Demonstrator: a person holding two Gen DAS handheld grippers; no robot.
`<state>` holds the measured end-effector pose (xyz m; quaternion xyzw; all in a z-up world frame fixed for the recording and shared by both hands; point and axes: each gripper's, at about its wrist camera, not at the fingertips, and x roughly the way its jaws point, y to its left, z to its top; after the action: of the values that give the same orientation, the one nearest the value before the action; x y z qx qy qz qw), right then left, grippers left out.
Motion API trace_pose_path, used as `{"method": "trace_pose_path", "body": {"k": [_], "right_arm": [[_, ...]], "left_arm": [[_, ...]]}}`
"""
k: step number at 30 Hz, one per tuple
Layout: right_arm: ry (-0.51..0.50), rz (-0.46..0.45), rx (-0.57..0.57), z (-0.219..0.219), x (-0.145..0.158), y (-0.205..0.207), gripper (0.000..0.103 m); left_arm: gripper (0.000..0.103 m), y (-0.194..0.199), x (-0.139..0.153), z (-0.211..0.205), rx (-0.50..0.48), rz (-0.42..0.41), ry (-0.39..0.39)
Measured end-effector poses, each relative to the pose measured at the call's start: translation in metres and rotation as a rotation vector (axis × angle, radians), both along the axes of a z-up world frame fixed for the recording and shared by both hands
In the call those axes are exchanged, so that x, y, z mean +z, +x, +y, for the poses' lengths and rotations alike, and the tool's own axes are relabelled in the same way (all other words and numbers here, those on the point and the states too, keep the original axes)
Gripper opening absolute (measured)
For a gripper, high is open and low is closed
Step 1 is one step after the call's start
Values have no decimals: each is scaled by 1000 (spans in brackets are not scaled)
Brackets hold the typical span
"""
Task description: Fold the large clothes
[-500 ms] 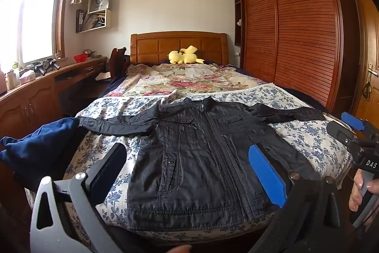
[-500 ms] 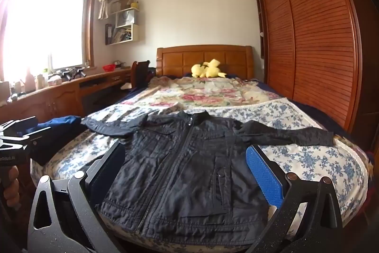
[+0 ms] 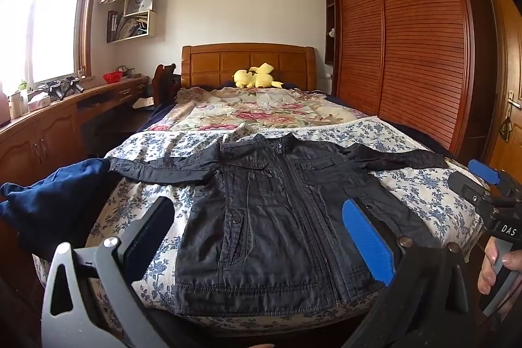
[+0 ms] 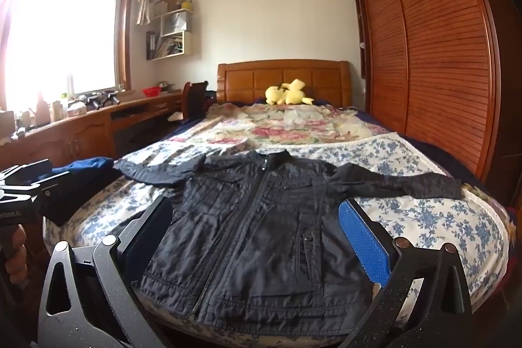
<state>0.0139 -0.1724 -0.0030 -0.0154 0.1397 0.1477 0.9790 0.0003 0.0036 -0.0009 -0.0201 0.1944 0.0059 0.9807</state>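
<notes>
A black zip-front jacket lies front up on the foot of the bed, sleeves spread out to both sides, hem toward me. My left gripper hovers before the hem, open, with nothing between its fingers. My right gripper hangs open and empty over the same jacket, a little to the right. In the left wrist view the right gripper shows at the right edge, held by a hand. In the right wrist view the left gripper shows at the left edge.
A dark blue garment is heaped at the bed's left corner, next to the jacket's sleeve. A floral bedspread covers the bed, with a yellow plush toy at the headboard. A wooden desk runs along the left, a wardrobe along the right.
</notes>
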Motion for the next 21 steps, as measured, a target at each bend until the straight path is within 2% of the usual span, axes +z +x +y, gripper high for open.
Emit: {"method": "trace_pose_path", "body": {"k": [21], "right_arm": [[3,14,3,0,1,2,103]], "left_arm": [[103,-3,2,1,6,-4,-6]]}}
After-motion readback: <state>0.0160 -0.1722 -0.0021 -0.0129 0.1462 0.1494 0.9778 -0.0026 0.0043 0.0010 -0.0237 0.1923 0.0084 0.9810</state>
